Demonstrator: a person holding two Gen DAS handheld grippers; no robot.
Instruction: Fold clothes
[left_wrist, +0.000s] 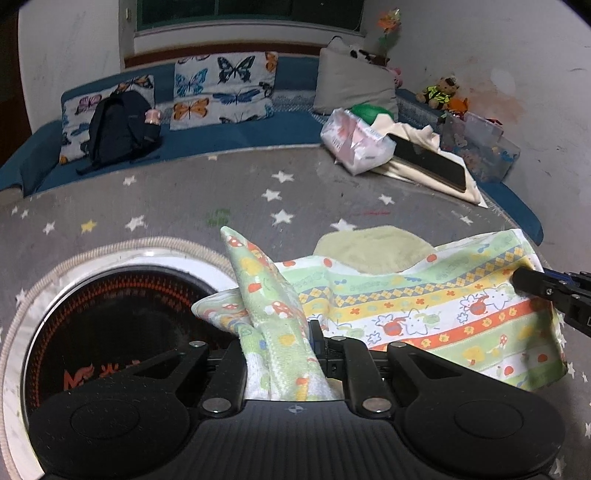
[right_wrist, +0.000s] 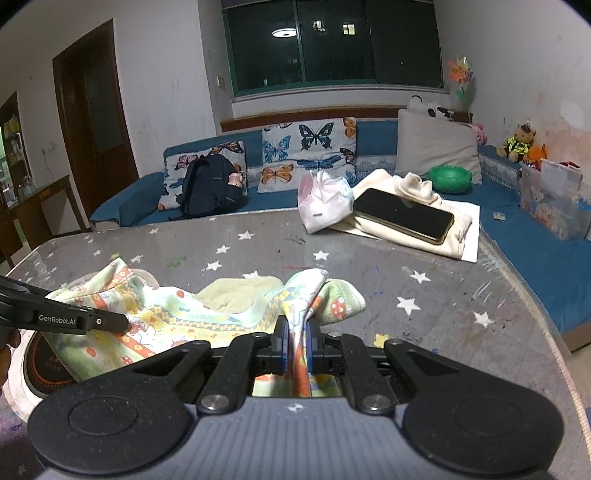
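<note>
We see both pairs of tongs pinched nearly closed, each on a different part of the same cloth. In the left wrist view, the left gripper (left_wrist: 291, 343) sits at the bottom centre of the frame, and a bunched corner of the pale green printed towel with orange and yellow stripes, mushrooms and small cartoon animals (left_wrist: 424, 306) rises between its fingers. The right gripper (left_wrist: 524, 282) enters from the right edge of that frame, its black tip on the towel's far corner.

In the right wrist view, the right gripper (right_wrist: 296, 343) occupies the bottom centre, with a fold of the towel (right_wrist: 177, 321) clamped between its blue pads (right_wrist: 281, 341). The left gripper (right_wrist: 123, 325) reaches in from the left edge, its tip on the towel. Its side bears the white lettering "GenRobot.AI".

The towel hangs slack between the two grips, spread low across the grey star-patterned tabletop (right_wrist: 424, 258) in the lower middle of both frames, with a plain pale yellow-green cloth (right_wrist: 240, 291) showing behind it. One end droops over a round black cooktop with red-orange markings (left_wrist: 92, 325) at the lower left of the left wrist view. The towel carries small printed words, too blurred to read.
</note>
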